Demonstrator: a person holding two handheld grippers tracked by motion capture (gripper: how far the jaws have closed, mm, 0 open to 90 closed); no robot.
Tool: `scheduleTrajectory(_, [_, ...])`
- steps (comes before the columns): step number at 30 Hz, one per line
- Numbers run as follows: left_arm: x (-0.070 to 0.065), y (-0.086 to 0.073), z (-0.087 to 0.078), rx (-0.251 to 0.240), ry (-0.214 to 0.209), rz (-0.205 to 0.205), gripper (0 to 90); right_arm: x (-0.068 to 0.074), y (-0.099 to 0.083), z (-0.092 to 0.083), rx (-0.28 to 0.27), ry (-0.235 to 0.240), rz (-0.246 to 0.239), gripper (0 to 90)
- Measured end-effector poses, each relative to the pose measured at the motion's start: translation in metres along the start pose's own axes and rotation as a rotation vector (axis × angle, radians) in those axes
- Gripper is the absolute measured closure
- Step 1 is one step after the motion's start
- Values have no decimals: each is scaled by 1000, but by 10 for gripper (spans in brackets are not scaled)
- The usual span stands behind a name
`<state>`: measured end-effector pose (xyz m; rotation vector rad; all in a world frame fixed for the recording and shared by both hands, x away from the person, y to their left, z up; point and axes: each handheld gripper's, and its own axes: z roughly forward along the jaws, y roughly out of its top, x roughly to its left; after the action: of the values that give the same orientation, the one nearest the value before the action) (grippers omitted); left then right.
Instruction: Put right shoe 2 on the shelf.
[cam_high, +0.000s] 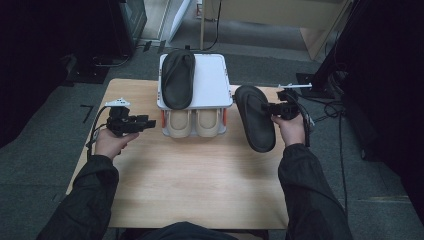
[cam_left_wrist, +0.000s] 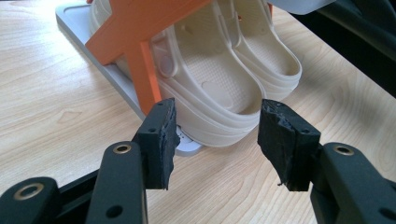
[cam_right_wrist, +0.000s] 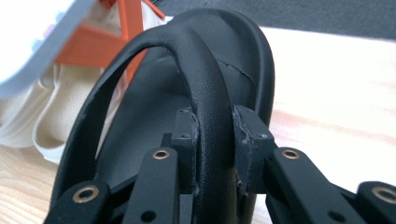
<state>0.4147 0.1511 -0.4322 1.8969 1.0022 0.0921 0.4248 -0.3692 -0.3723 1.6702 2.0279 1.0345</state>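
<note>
Between our right jaws (cam_right_wrist: 212, 140) sits the strap of a black slipper (cam_high: 255, 117), the pads pressed on it from both sides, so this gripper is clamped on the slipper and carries it. Seen from the high view, the slipper hangs off the right jaws (cam_high: 272, 109) toward the middle of the surface (cam_high: 200, 185), just beside the two-tier shoe rack (cam_high: 212, 82). Past its toe stands the rack's white upper shelf, where the matching black slipper (cam_high: 177, 77) already lies on the half away from us, leaving the nearer half bare. Below it a pair of cream slippers (cam_high: 192, 122) fills the lower tier.

Our left jaws (cam_left_wrist: 215, 135) stand apart with nothing between them, looking straight at the heels of the cream slippers (cam_left_wrist: 224, 79) and the rack's orange strut (cam_left_wrist: 140, 60). In the high view the left gripper (cam_high: 145, 122) hovers just short of the rack.

We judge the step to be lifting the held slipper onto the bare half of the upper shelf. To do it well, we should raise it clear of the shelf edge first, keep the sole level, and line it up parallel to its mate. The grip is on a narrow strap, so the slipper may swing; we should move slowly. The free left jaws could steady the rack if it shifts.
</note>
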Motion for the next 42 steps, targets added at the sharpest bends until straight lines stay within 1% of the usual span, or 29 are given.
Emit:
scheduleTrajectory(1, [0,0,0,1,-2,1,475,2,9,-5,-3,-6,-5,721])
scheduleTrajectory(2, [0,0,0,1,-2,1,475,2,9,-5,-3,-6,-5,721])
scheduleTrajectory(3, [0,0,0,0,-4,1,475,4,18,-9,-7,-3,-4,721])
scheduleTrajectory(10, [-1,0,0,4,-1,6,474,9,51,-23,-35,-34,-2,721])
scheduleTrajectory(13, [-1,-1,0,1,-10,6,475,14,66,-23,-34,-42,-5,721])
scheduleTrajectory(14, [-1,-1,0,1,-10,6,474,14,66,-23,-34,-42,-5,721])
scheduleTrajectory(16, [-2,0,-1,0,-12,8,474,20,76,-21,-36,-38,-4,721])
scheduleTrajectory(17, [-2,0,-1,0,-14,8,474,27,85,-18,-39,-32,-3,721])
scheduleTrajectory(18, [-2,-1,-1,0,-16,8,474,27,85,-18,-39,-32,-3,721])
scheduleTrajectory(19, [-2,-1,-1,-1,-18,8,474,30,88,-16,-38,-31,-7,721])
scheduleTrajectory(20, [-3,-1,0,0,-19,9,474,41,96,-10,-43,-21,-13,721])
scheduleTrajectory(21, [-4,-1,0,2,-21,13,474,44,99,-8,-43,-19,-12,721])
scheduleTrajectory(22, [-4,-1,0,2,-21,13,474,49,102,-4,-42,-13,-22,721])
scheduleTrajectory(23, [-5,-1,0,1,-25,23,474,54,105,0,-41,-8,-19,721])
scheduleTrajectory(26, [-6,-2,0,4,-28,25,473,68,113,13,-31,9,-28,721])
scheduleTrajectory(27, [-6,-2,-1,3,-28,24,473,68,113,13,-31,9,-28,721])
scheduleTrajectory(28, [-7,-3,-1,12,-27,21,473,76,117,22,-20,16,-36,721])
scheduleTrajectory(29, [-8,-5,-2,10,-28,24,472,79,119,27,-19,21,-41,721])
scheduleTrajectory(30, [-9,-6,-2,11,-32,21,473,83,121,31,-16,24,-42,721])
scheduleTrajectory(31, [-10,-7,-1,17,-36,28,473,86,122,35,-11,26,-48,721])
scheduleTrajectory(32, [-10,-7,-1,17,-36,28,473,86,122,35,-11,26,-48,721])
scheduleTrajectory(33, [-14,-8,-1,19,-37,40,473,93,126,43,-15,20,-53,721])
scheduleTrajectory(35, [-16,-9,-2,13,-48,37,473,97,129,48,-8,16,-53,721])
scheduleTrajectory(38, [-18,-11,-4,16,-46,47,472,103,133,57,-1,12,-65,720])
scheduleTrajectory(41, [-17,-12,-5,13,-46,39,472,110,135,64,2,9,-74,719])
scheduleTrajectory(42, [-17,-13,-6,9,-45,34,472,110,135,64,2,9,-74,719])
